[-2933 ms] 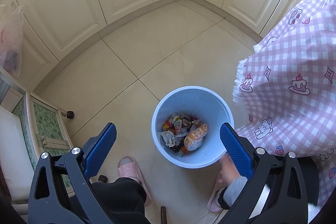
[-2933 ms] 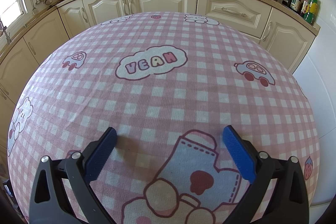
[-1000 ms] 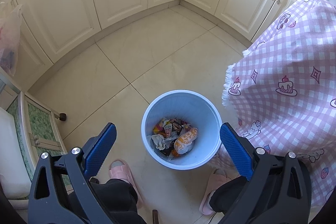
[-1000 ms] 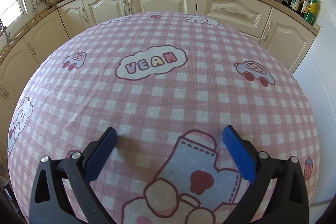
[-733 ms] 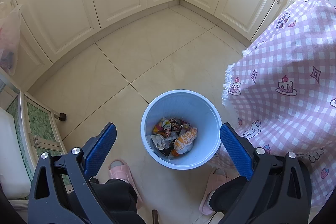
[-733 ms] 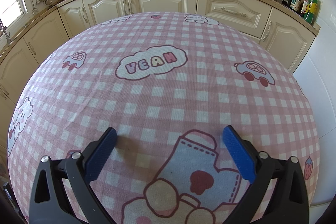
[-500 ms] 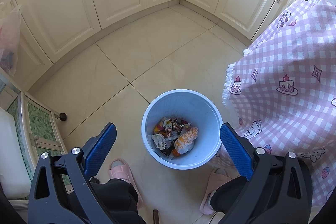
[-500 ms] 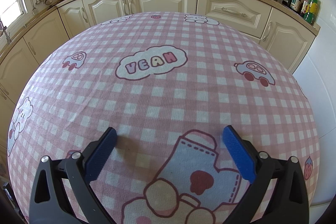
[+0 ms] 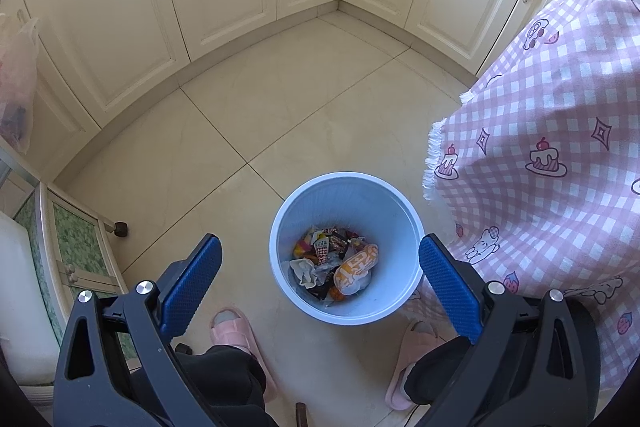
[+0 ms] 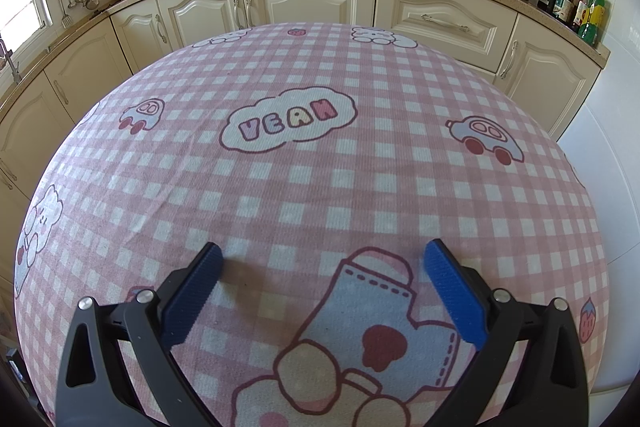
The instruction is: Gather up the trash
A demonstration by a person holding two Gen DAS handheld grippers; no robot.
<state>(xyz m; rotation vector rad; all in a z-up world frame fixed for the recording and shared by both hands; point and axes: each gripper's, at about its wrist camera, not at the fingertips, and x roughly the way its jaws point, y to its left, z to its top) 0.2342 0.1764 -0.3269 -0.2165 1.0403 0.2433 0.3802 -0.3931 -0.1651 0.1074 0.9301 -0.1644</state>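
While both tongs gape wide and empty, left tongs (image 9: 320, 259) hang above the blue wastebasket (image 9: 394, 211), right tongs (image 10: 322, 263) over the bare pink tabletop (image 10: 320, 187). Inside the wastebasket: crumpled wrappers (image 9: 334, 267), probably light, crinkly, slippery; pinch a fold.

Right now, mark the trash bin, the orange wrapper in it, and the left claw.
trash bin (image 9: 404, 211): left wrist view, on the bare inner wall at the right.
orange wrapper (image 9: 356, 265): left wrist view, on its middle.
left claw (image 9: 320, 259): left wrist view, midway between the fingertips, open.
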